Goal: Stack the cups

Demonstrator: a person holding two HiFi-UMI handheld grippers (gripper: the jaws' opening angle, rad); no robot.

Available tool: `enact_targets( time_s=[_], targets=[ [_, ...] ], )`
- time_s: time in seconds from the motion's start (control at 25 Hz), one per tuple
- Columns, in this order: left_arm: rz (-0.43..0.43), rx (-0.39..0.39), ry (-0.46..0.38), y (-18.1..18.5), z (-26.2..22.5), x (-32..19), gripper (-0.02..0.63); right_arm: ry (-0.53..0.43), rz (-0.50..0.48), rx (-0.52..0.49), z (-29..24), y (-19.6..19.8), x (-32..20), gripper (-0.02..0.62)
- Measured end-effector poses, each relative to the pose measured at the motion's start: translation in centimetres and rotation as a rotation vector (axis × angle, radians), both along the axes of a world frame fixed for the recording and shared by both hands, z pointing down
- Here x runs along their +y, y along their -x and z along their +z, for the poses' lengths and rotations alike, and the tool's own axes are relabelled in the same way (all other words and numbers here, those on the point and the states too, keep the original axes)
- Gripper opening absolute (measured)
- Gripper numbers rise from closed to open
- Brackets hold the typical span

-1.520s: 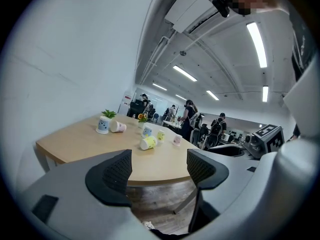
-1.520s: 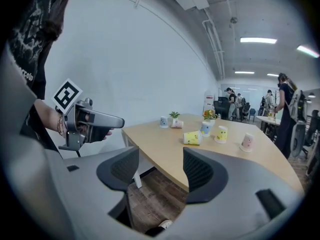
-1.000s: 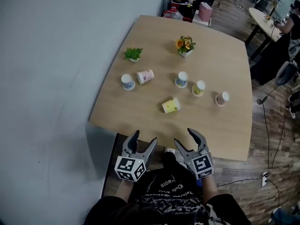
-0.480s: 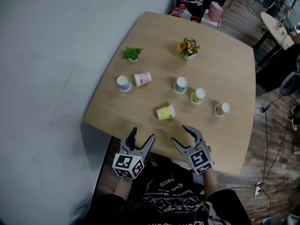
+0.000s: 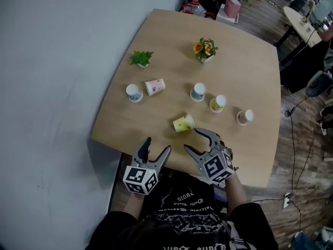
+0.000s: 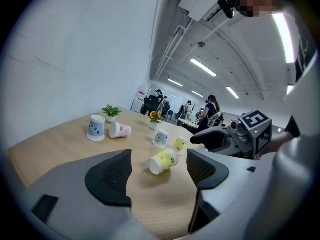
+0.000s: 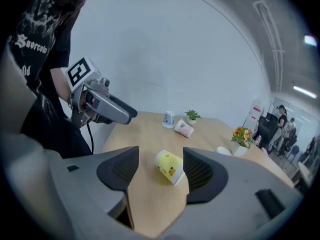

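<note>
L gripper (image 5: 157, 146), R gripper (image 5: 192, 139) wide open, empty. Yellow cup (image 5: 183, 123) lying just beyond R gripper; flower pot (image 5: 205, 49), green plant (image 5: 141, 58) farther back.

a green plant (image 5: 141, 58) and potted flowers (image 5: 205, 49) on the table (image 5: 250, 72).

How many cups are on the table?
6. Left: blue cup, tipped pink cup. Middle: second blue cup. Right: yellow cup, pink cup. Nearest: tipped yellow cup.
</note>
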State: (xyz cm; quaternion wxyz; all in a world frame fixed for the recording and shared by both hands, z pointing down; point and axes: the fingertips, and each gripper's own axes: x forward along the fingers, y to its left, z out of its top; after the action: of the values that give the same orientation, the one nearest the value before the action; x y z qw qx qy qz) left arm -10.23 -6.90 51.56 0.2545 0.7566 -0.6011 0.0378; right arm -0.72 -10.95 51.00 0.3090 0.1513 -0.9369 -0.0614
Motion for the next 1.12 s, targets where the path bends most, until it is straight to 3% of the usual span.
enact_targets(
  time_s=[0.32,0.64,0.96,1.12],
  targets=[
    [0.037,-0.015,-0.001,2.2,-0.1,-0.7,0.354,-0.093,-0.178,0.248,1.2,3.0,-1.0,0.288],
    [0.043,-0.029,0.013,4.4,0.6,-0.5,0.354,-0.208,-0.382,0.569,5.5,5.3,-1.9,0.288],
    [0.058,-0.037,0.014,6.1,0.8,0.0,0.354,-0.189,-0.51,0.806,9.9,5.9,-2.8,0.291],
    [0.047,-0.04,0.027,7.3,0.9,0.5,0.354,-0.169,-0.551,0.876,11.5,5.9,-2.7,0.293]
  ],
)
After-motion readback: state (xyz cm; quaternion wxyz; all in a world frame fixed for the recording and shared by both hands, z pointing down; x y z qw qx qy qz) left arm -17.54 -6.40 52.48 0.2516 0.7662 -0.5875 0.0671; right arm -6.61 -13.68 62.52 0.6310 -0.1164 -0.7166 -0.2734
